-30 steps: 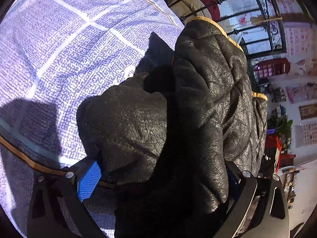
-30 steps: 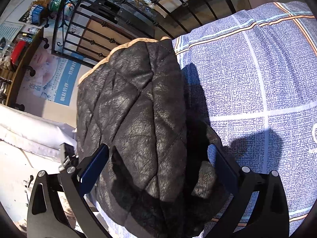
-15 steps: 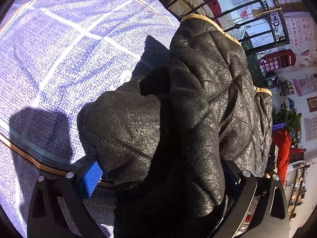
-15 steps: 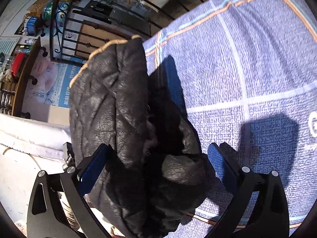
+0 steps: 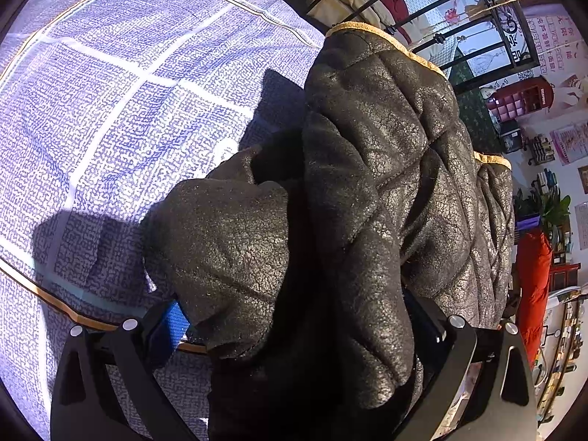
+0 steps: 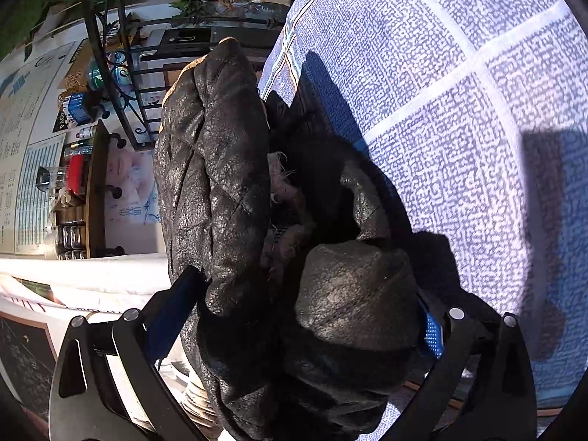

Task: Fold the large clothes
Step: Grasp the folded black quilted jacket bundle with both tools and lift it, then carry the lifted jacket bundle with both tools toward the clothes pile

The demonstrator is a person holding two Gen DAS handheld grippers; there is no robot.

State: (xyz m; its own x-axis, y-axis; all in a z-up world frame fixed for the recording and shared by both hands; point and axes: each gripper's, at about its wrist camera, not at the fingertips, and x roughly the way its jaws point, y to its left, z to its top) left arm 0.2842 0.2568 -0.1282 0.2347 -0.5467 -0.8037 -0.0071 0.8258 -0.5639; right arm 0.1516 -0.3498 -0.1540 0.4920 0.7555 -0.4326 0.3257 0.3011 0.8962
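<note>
A thick black quilted jacket (image 5: 367, 191) with tan trim hangs bunched between the fingers of my left gripper (image 5: 294, 316), which is shut on it, above the blue patterned bed cover (image 5: 128, 92). The same jacket (image 6: 220, 183) fills the right wrist view, showing a pale fuzzy lining in its fold. My right gripper (image 6: 305, 316) is shut on a thick bunch of it. The blue pads (image 6: 431, 330) are mostly hidden by fabric.
The bed cover (image 6: 459, 110) has white grid lines and an orange border. A black metal railing (image 5: 459, 7) stands beyond the bed. Shelves with bottles and posters (image 6: 66, 147) line the wall at the left of the right wrist view. A red phone-booth model (image 5: 522, 99) stands at right.
Both grippers have swung with the jacket held. The right wrist view has rotated, the jacket now folds over more and shows its lining. The left view shifted slightly upward.
</note>
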